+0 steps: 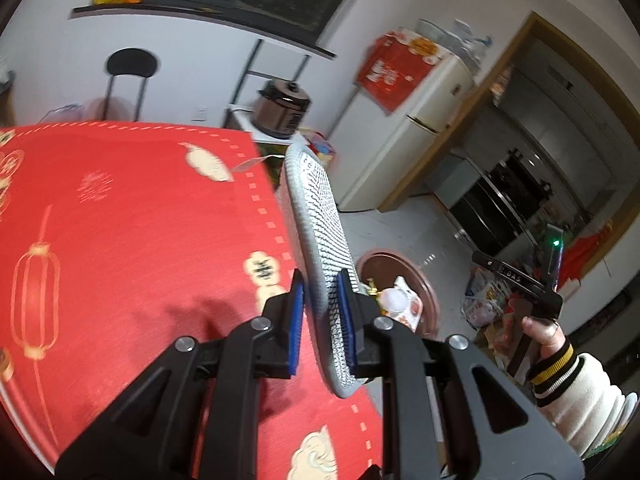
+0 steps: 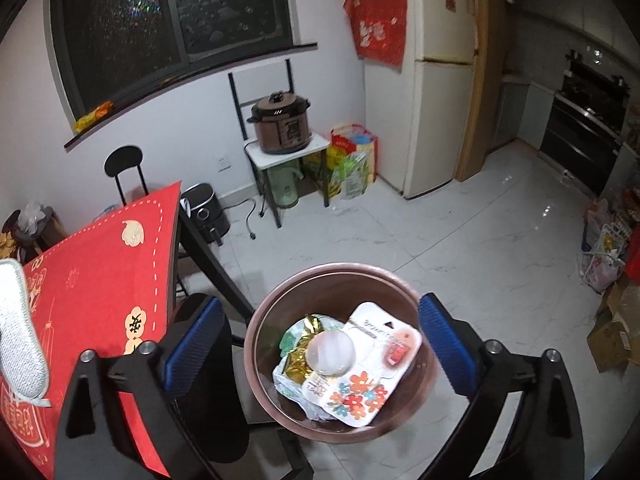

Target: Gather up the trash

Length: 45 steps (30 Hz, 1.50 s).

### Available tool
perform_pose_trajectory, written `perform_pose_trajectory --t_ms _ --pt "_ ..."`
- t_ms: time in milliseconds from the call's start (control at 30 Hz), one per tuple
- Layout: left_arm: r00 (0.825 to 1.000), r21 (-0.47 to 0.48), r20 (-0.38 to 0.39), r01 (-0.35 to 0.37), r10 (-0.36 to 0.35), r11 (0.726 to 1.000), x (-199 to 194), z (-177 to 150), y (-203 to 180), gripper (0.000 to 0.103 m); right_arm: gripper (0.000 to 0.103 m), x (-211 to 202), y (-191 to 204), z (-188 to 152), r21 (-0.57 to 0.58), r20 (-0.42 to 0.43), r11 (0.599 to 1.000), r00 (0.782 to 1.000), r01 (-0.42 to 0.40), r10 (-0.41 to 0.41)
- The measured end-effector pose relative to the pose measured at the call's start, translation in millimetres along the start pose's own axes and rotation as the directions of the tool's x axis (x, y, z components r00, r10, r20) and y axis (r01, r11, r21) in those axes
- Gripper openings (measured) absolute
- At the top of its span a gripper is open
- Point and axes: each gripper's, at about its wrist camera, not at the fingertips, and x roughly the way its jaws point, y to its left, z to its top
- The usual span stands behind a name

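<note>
Left claw [image 1: 322, 320]: clenched on a grey-white textured pad [image 1: 316, 232], a flat oval piece with a grey rim. The blue pads [image 1: 345, 320] press on both of its faces near the lower end, and the piece stands on edge, rising up and away from the claw above the edge of the counter [image 1: 120, 220], which is covered in a red cloth with gold lantern and cloud motifs. In the right wrist view the same pad appears at the far left, over the red cloth.

Right claw [image 2: 320, 344]: released, with jaws spread wide and nothing between the blue pads [image 2: 192, 344]. It hangs directly above a round brown trash bin [image 2: 256, 344] standing on the white tiled floor [image 2: 460, 240] just beside the counter's corner.

Bin contents: a white card package with a floral print [image 2: 360, 392], a translucent round lid [image 2: 331, 350] lying on top of it, and a crumpled green-and-gold wrapper [image 2: 298, 344].

In the left wrist view, a person's hand [image 1: 540, 332] in a striped cuff grips the right tool's handle.
</note>
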Motion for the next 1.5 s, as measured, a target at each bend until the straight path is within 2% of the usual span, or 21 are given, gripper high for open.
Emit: perform_pose_trajectory --t_ms 333,533,733,767,833,867,1033,1100,1333,1500 --pt "0.99 0.127 -0.075 0.127 -0.118 0.984 70 22 -81 0.02 0.098 -72 -42 -18 0.075 0.063 0.996 0.997 0.045 -0.05" --pt "0.975 0.171 -0.154 0.187 -0.161 0.967 127 28 -130 0.02 0.098 -88 -69 -37 0.129 0.048 0.988 0.995 0.08 -0.086" --pt "0.961 0.263 -0.225 0.217 -0.159 0.94 191 35 -189 0.021 0.098 -88 -94 -53 0.179 0.021 0.977 0.993 0.114 -0.12" --pt "0.957 0.277 -0.24 0.231 -0.165 0.933 200 36 -198 0.023 0.098 -87 -97 -55 0.185 0.018 0.976 0.992 0.118 -0.123" --pt "0.948 0.306 -0.264 0.258 -0.179 0.916 215 38 -215 0.045 0.098 -86 -99 -57 0.192 0.015 0.974 0.992 0.121 -0.126" --pt "0.948 0.314 -0.263 0.259 -0.179 0.913 218 41 -222 0.064 0.098 -86 -100 -58 0.193 0.014 0.974 0.992 0.121 -0.126" --pt "0.951 0.31 -0.227 0.275 -0.21 0.91 206 53 -228 0.074 0.098 -89 -95 -59 0.196 0.021 0.973 0.992 0.118 -0.125" --pt "0.958 0.331 -0.205 0.259 -0.199 0.907 197 54 -226 0.082 0.098 -93 -92 -58 0.199 0.028 0.973 0.992 0.119 -0.127" --pt "0.979 0.359 -0.144 0.189 -0.146 0.914 153 61 -198 0.089 0.098 -109 -69 -44 0.17 0.066 0.978 0.989 0.123 -0.135" --pt "0.992 0.397 -0.076 0.121 -0.099 0.91 107 66 -175 0.095 0.098 -126 -46 -33 0.147 0.103 0.982 0.985 0.122 -0.138"
